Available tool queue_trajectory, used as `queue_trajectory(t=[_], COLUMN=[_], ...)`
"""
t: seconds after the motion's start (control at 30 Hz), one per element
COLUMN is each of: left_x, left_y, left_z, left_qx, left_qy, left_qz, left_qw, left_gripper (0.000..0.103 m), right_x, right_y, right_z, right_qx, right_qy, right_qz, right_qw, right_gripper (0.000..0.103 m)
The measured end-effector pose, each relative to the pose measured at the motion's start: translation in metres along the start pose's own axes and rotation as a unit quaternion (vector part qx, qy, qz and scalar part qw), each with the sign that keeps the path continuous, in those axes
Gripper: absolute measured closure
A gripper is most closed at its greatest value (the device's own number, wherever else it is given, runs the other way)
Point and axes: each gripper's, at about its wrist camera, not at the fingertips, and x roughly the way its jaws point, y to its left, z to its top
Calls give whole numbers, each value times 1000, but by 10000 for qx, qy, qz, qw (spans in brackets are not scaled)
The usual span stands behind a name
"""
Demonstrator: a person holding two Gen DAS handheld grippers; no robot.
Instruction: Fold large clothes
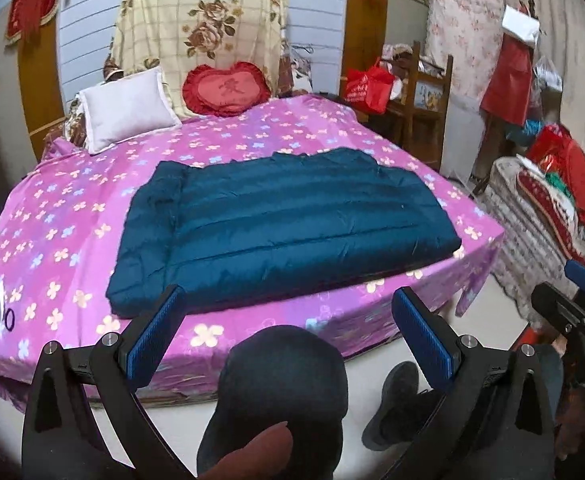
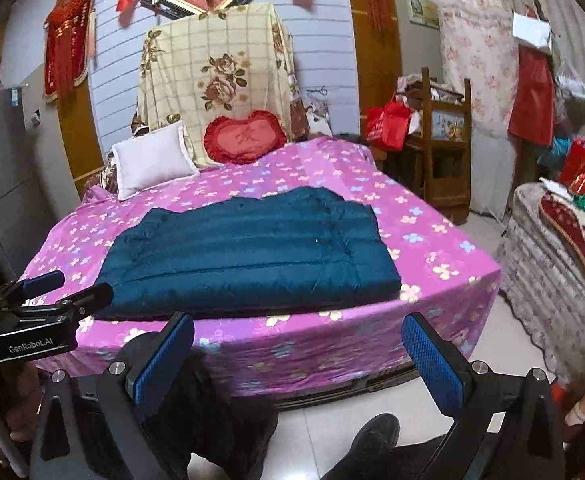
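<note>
one folded blue jacket lying crosswise on bed, both claws spread apart

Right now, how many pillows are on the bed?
2: a white pillow at the head on the left, and a red heart-shaped pillow right of it against the draped floral cloth. Others may be hidden.

The folded jacket lies on the bed near its front edge, two pillows behind it at the head

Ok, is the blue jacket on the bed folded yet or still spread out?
Folded, it appears: the blue jacket lies as a compact rectangle on the bed, no sleeves sticking out. Both grippers hang open, clear of it.
</note>
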Motion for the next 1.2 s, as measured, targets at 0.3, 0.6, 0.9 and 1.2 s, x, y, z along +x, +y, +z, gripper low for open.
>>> queue_trajectory(t=[0.3,0.6,0.9,1.2], left_x=[-15,-13,1,5], left_y=[18,14,13,12], left_z=[-10,-14,-25,-31], left_qx=[-119,-106,-162,-192], left_qy=[-112,-40,187,301], left_qz=[29,-12,142,150], left_qw=[9999,9999,9996,9992], left_gripper=[0,0,0,0], right_x=[-22,-13,1,0], right_y=[27,34,32,28], right_z=[-5,-13,-20,-21], right_qx=[-507,-550,-327,-280], right_qy=[-96,107,417,397], right_qz=[-213,-305,-1024,-972], right_qw=[9984,9980,9933,9941], right_gripper=[0,0,0,0])
